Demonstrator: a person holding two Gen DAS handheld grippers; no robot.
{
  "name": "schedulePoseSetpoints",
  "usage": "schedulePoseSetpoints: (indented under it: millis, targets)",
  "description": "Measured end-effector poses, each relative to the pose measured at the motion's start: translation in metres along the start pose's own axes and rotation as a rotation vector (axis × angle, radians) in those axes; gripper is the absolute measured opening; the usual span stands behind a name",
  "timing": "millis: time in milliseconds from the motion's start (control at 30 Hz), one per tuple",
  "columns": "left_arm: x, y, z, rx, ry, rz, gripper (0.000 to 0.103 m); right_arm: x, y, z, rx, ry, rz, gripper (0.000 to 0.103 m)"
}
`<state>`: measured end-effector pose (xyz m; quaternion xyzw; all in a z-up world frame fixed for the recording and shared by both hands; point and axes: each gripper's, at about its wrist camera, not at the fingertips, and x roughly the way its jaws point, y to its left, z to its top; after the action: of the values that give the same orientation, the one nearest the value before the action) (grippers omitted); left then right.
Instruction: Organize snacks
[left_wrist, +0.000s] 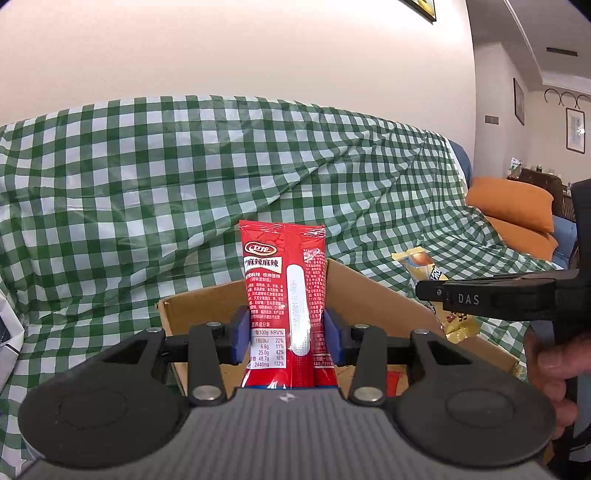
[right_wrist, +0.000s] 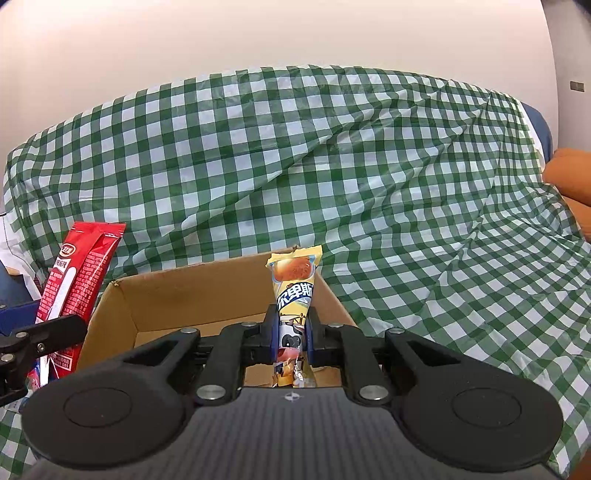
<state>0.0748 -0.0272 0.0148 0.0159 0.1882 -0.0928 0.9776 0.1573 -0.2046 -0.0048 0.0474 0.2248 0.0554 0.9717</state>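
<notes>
My left gripper (left_wrist: 287, 334) is shut on a red snack packet (left_wrist: 283, 280) and holds it upright over the near left corner of an open cardboard box (left_wrist: 373, 291). My right gripper (right_wrist: 291, 338) is shut on a yellow snack packet (right_wrist: 294, 288) and holds it upright above the same box (right_wrist: 192, 291). The red packet also shows at the left of the right wrist view (right_wrist: 79, 273). The yellow packet shows at the right of the left wrist view (left_wrist: 421, 264), behind the right gripper's finger.
The box sits on a sofa covered with a green-and-white checked cloth (right_wrist: 332, 166). Orange cushions (left_wrist: 513, 206) lie at the far right. A red item (left_wrist: 397, 380) lies on the box floor. A wall rises behind the sofa.
</notes>
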Motion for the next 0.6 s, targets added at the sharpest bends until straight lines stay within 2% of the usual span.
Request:
schedulePoseSetpoints:
  millis: [600]
  targets:
    - [0.0061,-0.0081,-0.0025,0.023,0.009,-0.026,0.046,-0.0022,-0.0033,-0.0024,-0.003,-0.008,-0.013,0.014]
